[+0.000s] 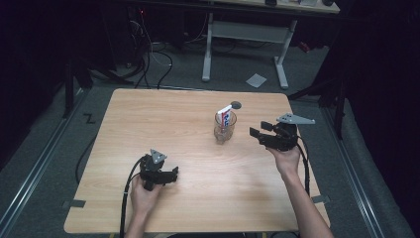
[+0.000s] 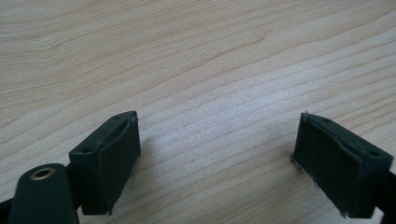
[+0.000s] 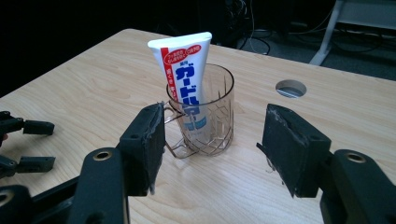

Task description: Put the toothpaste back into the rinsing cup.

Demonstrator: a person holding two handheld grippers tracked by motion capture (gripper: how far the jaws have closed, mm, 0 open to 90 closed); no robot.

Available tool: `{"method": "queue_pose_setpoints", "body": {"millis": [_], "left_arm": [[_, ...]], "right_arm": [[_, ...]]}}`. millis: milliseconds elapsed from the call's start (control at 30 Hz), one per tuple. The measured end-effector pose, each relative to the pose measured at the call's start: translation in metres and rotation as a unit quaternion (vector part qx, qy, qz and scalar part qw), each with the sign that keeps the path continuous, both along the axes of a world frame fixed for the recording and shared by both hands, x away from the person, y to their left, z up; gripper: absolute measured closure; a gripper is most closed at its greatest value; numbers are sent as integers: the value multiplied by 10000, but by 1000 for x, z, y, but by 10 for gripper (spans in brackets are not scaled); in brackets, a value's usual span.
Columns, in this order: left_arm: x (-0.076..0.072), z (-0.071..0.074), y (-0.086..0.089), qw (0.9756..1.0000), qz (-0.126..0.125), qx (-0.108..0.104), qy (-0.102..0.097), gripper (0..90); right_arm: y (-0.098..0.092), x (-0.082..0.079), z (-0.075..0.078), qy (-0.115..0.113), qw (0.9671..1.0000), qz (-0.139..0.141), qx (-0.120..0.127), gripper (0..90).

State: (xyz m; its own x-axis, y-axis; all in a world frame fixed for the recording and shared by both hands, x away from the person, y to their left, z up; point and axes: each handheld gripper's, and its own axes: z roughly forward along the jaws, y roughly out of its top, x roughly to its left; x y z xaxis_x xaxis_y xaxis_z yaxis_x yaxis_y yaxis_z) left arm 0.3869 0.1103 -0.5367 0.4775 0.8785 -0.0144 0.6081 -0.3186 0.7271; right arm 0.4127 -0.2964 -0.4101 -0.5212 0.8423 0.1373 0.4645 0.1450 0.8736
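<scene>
Right claw point(image 3: 210, 149): jaws apart, nothing between them, level and facing my target. Item: toothpaste tube point(image 3: 187, 79), standing tilted in a clear glass cup point(image 3: 205, 116) near mid-desk point(image 1: 148, 114), long axis near upright. Bearing: straight ahead of my right claw, close by. Left claw point(image 2: 215, 154): jaws apart, empty, low over bare wood, farther from the cup.

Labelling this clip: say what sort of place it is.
Likely a lab or recording workspace: a bare wooden table, loose cables on the grey floor, and a desk frame behind.
</scene>
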Motion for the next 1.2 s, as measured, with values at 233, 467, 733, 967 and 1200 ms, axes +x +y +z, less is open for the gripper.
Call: {"method": "queue_pose_setpoints", "body": {"millis": [233, 467, 733, 967, 1200], "left_arm": [[0, 0, 0, 10000, -2, 3, -1, 148], [0, 0, 0, 10000, -4, 4, -1, 149], [0, 0, 0, 10000, -3, 4, -2, 148], [0, 0, 0, 10000, -2, 4, -2, 148], [0, 0, 0, 10000, -3, 4, -2, 148]], "right_arm": [[-6, -5, -2, -4, 10000, -55, 59, 395], [-12, -12, -5, -19, 9999, -87, 97, 396], [-26, -18, -12, 32, 9995, -302, 73, 396], [-34, -24, -20, 84, 9991, -393, 124, 397], [-39, -29, -29, 157, 9986, -472, 172, 400]]}}
